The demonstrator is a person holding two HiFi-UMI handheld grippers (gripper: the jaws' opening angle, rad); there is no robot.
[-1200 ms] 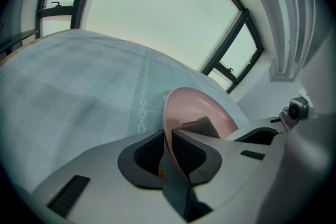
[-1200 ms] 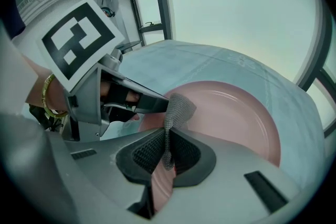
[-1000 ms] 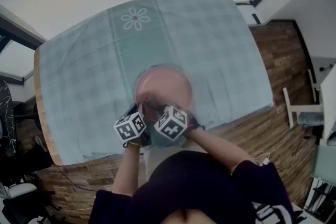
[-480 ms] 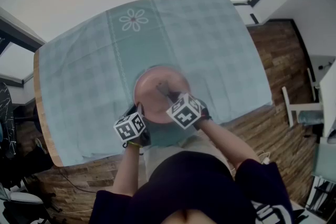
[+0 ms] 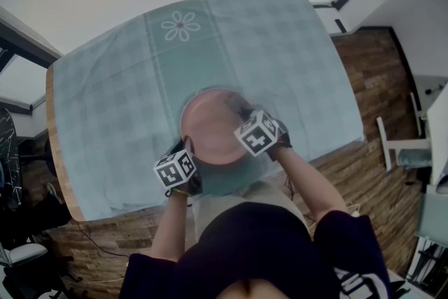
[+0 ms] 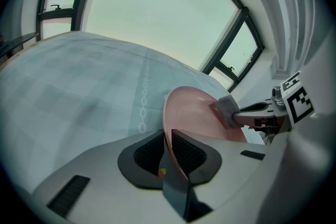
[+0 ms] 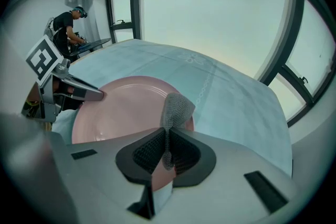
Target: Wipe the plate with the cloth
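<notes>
At the plate's [image 5: 210,138] right side the right gripper [image 7: 167,148] pinches the cloth [image 7: 176,106], slid here from the near edge; left gripper [image 6: 168,149] pinches the plate, so wiping goes on

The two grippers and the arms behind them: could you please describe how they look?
The left gripper and right gripper each have a pale grey body, black ribbed pads and a white cube with black square markers. The person wears a dark top with sleeves pushed up, forearms bare.
</notes>
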